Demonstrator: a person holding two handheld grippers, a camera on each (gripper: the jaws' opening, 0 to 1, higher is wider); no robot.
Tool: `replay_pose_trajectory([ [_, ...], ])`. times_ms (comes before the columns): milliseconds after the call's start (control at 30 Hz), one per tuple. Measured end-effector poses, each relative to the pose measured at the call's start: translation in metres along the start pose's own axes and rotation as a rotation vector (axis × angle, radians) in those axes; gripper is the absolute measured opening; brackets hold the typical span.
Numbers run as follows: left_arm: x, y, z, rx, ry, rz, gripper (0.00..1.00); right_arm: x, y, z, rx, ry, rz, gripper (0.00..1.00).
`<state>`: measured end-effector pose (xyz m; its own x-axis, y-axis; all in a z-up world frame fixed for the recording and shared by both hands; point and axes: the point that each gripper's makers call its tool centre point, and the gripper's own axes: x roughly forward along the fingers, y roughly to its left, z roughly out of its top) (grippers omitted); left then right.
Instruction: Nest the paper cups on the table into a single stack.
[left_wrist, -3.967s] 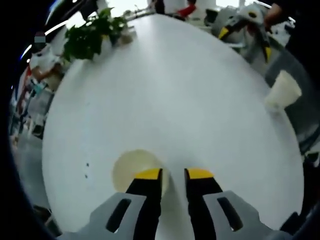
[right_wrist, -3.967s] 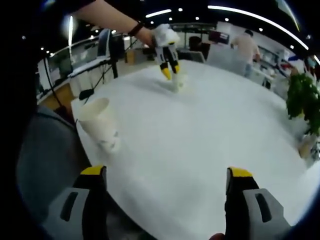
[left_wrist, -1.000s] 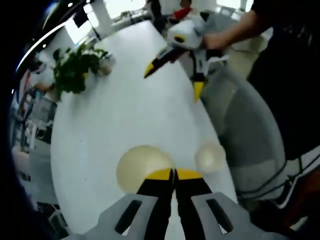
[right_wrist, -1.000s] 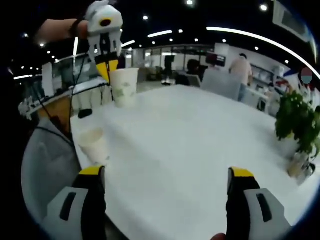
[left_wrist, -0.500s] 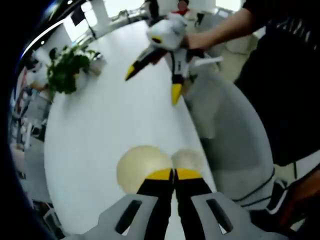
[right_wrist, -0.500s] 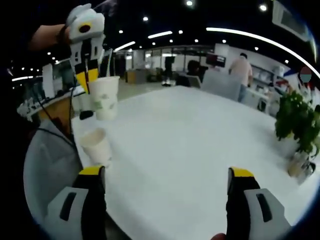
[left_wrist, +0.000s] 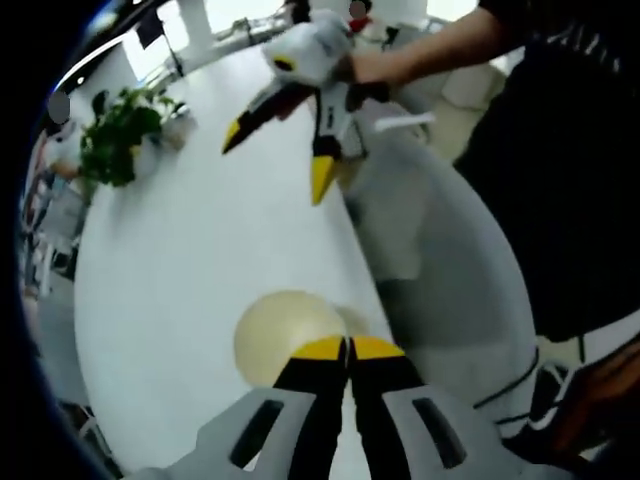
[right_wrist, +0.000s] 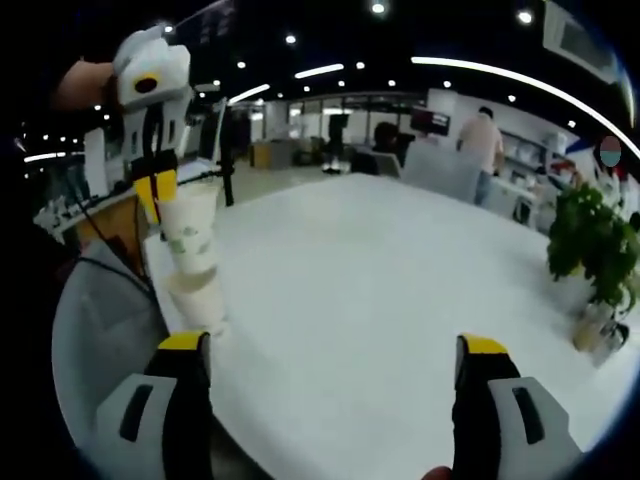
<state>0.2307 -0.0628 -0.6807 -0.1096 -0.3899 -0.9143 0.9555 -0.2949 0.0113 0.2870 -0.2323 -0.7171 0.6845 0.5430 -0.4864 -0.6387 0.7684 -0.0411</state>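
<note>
Left gripper (right_wrist: 155, 195), upper left, clamped on a cup (right_wrist: 189, 232) rim, lowering it into another cup (right_wrist: 200, 300) to nest; right gripper (right_wrist: 330, 395) wide open, empty.

Around you a wide open office spreads under a dark ceiling with spot and strip lights (right_wrist: 322, 70), a long white desk (right_wrist: 380, 270) carrying a potted plant (right_wrist: 590, 245), a grey chair (left_wrist: 440, 260) at its edge.
</note>
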Motion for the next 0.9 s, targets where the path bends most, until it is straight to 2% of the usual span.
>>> replay_pose_trajectory([
  [200,0.008,-0.001,-0.006,-0.04,-0.007,-0.006,0.0,-0.003,0.004,-0.003,0.002,0.005,-0.004,1.0],
  [267,0.011,-0.001,-0.009,-0.047,0.008,0.0,0.0,-0.005,0.005,-0.005,0.002,0.007,-0.006,1.0],
  [400,0.015,-0.004,-0.012,-0.075,0.003,0.002,0.0,-0.007,0.005,-0.005,0.032,-0.005,-0.007,1.0],
  [900,0.037,-0.007,-0.016,-0.081,0.014,-0.021,0.0,-0.009,0.006,-0.008,0.063,-0.015,-0.018,1.0],
])
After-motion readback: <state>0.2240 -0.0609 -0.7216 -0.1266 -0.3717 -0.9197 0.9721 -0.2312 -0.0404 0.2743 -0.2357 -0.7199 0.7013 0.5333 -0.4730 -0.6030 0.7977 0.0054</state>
